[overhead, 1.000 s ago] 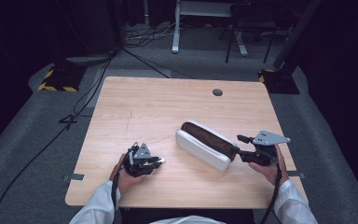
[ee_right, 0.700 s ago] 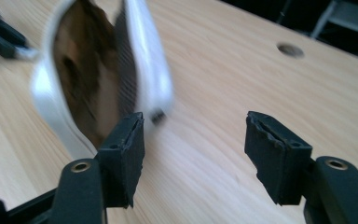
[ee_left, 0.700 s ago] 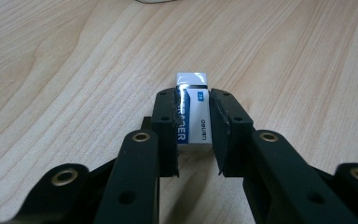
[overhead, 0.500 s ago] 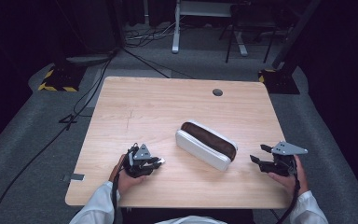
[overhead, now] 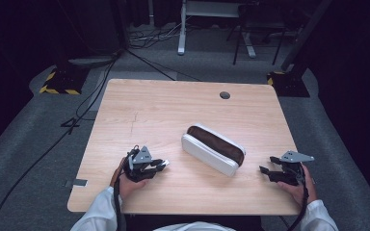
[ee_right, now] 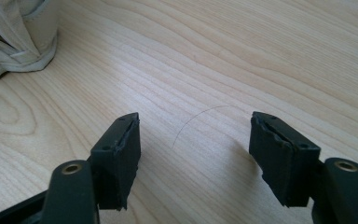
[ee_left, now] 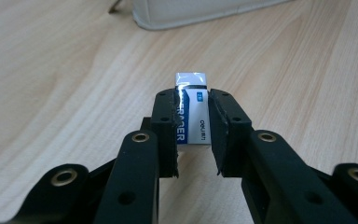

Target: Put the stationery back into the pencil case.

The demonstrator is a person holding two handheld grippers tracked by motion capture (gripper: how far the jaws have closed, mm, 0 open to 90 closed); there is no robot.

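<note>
- Two grippers sit low over the near part of a light wooden table (overhead: pixel 154 110), each held in one of the person's hands, with white sleeves coming in from the bottom edge of the high view.
- The left gripper (overhead: pixel 160 164) is near the front left of the table, its jaws pointing right toward a pencil case (overhead: pixel 213 149).
- In the left gripper view, that gripper (ee_left: pixel 192 122) is pinching a small white eraser (ee_left: pixel 192 107) in a blue and white paper sleeve; the two pads press on its left and right sides, and its far end sticks out past the jaw tips.
- The eraser is held just above the table, with wood grain showing all around it.
- The pencil case lies on the table between the two grippers, set at a slant, with a white body and a dark brown inside showing along its top; it touches neither gripper.
- In the left gripper view, the white edge of the pencil case (ee_left: pixel 200 11) lies farther off, at the top of the picture.
- The right gripper (overhead: pixel 266 172) is near the front right edge of the table, with a grey three-cornered plate on top and its jaws pointing left.
- In the right gripper view, that gripper (ee_right: pixel 195 140) has its jaws spread wide, with bare table between them.
- A corner of the pencil case (ee_right: pixel 18 37) shows at the upper left of the right gripper view, well apart from the jaws.
</note>
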